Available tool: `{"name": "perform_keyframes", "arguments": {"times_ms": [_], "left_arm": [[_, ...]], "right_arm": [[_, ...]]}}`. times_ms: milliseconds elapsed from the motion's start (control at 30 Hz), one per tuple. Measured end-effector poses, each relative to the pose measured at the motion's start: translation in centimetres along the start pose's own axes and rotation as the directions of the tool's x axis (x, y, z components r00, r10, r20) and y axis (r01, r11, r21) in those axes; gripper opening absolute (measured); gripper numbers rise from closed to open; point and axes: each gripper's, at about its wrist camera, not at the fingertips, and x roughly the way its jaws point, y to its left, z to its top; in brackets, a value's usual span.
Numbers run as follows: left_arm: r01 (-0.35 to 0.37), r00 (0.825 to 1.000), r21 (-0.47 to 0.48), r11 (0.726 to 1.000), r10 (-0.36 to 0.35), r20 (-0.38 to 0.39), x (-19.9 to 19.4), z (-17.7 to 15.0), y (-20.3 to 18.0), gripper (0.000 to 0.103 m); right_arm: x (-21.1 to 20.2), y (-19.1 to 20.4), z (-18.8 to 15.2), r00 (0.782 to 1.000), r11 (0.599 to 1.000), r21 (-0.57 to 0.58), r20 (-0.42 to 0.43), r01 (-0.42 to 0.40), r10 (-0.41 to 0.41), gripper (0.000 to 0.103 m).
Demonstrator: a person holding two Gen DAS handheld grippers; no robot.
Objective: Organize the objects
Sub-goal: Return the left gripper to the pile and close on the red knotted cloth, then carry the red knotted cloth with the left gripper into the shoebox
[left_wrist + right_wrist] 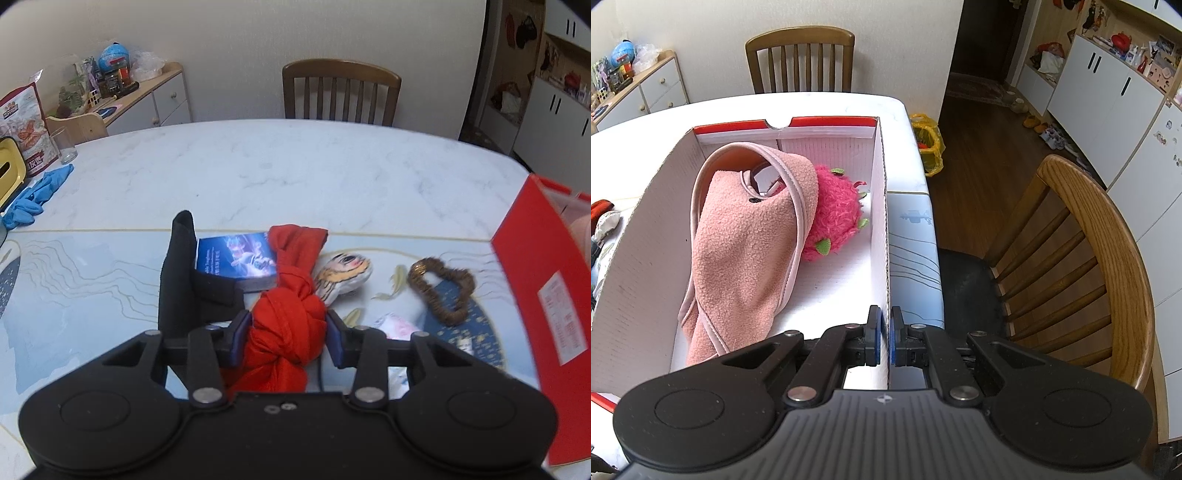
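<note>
In the left wrist view my left gripper point(287, 325) is shut on a knotted red cloth point(295, 251), its pads pressing the knot from both sides just above the table mat. Around it lie a black cloth strap point(181, 280), a blue card box point(240, 258), a small printed pouch with a face point(343, 273) and a brown scrunchie point(441, 291). The red cardboard box point(535, 280) stands at the right. In the right wrist view my right gripper point(885, 321) is shut on that box's right wall point(881, 206). Inside lie a pink fleece garment point(746, 240) and a pink fuzzy plush point(836, 218).
Blue gloves point(37, 192) and a glass point(64, 146) sit at the table's far left. One wooden chair point(340, 92) stands behind the table, and another chair point(1089, 258) stands right of it. A yellow bag point(927, 144) sits on the floor past the table corner.
</note>
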Motion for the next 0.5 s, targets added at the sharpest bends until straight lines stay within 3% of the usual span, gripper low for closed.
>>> {"name": "perform_keyframes", "arguments": {"times_ms": [300, 500], "left_arm": [[0.069, 0.996, -0.005, 0.998, -0.069, 0.056, -4.4, 1.2, -2.5, 0.040], [0.137, 0.986, 0.041, 0.990, -0.140, 0.088, -6.7, 1.8, -5.5, 0.040]], "right_arm": [[0.1, -0.2, -0.1, 1.000, 1.000, 0.007, 0.007, -0.010, 0.010, 0.004], [0.2, -0.3, 0.0, 1.000, 1.000, 0.007, 0.009, -0.017, 0.017, 0.004]]}}
